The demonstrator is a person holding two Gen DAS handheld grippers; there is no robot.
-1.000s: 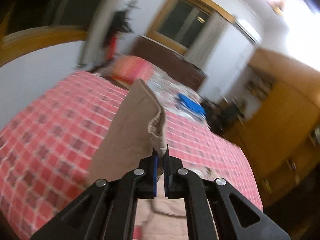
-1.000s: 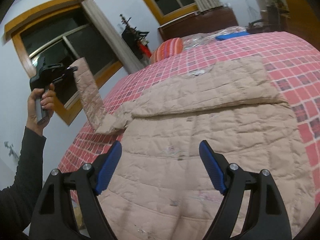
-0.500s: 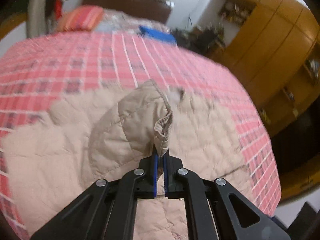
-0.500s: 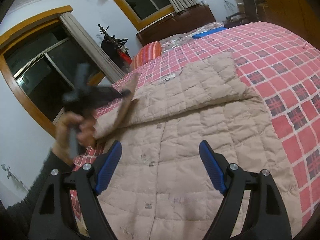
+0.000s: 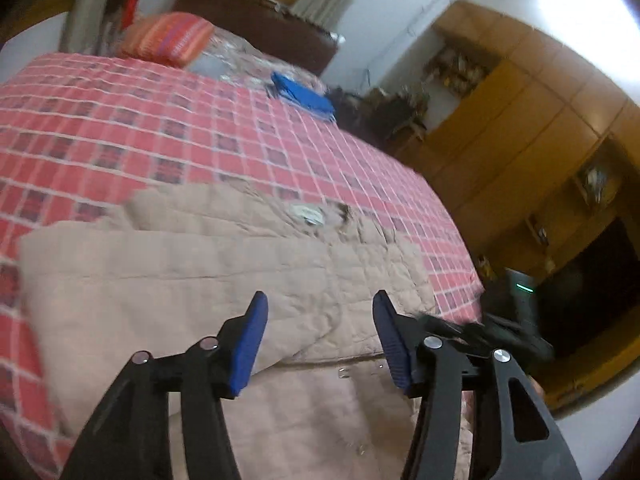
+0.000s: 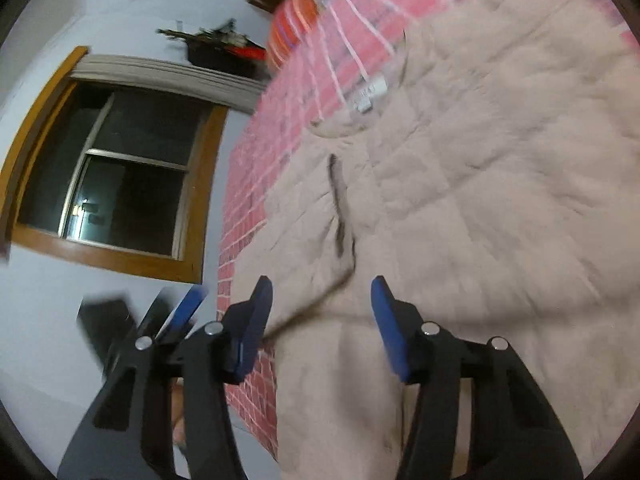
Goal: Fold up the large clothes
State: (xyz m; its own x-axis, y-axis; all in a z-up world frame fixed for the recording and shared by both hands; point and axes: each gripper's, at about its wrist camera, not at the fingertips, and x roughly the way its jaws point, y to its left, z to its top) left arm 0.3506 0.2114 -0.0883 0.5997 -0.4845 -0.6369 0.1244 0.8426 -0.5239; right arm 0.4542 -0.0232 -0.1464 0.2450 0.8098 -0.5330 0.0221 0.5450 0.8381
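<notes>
Room: bedroom, with one bed (image 5: 120, 128) under a red checked cover, filling the middle of both views.
Coat: one big tan puffy coat (image 5: 208, 280) lies flat on the bed, in the lower half of the left view and the whole right side of the right view.
Left gripper: my left gripper (image 5: 318, 340) at the bottom of the left view is wide open and holds nothing; it hangs just over the coat.
Right gripper: my right gripper (image 6: 320, 326) at the bottom of the right view is wide open too, with nothing in it, over the coat's edge.
Done: I think one sleeve is folded in; a flap of coat lies across the body in the middle of the left view.
Left to do: I think the other side and the fold in half are not yet done. The right view is blurry, so I cannot tell more.
Count: one coat, one bed, two grippers, one striped pillow (image 5: 168, 38) at upper left of the left view, one blue thing (image 5: 304, 96) near the top middle, one white tag (image 6: 370, 96) at the coat's neck.
Window: two dark windows, one (image 6: 120, 176) at the left of the right view.
</notes>
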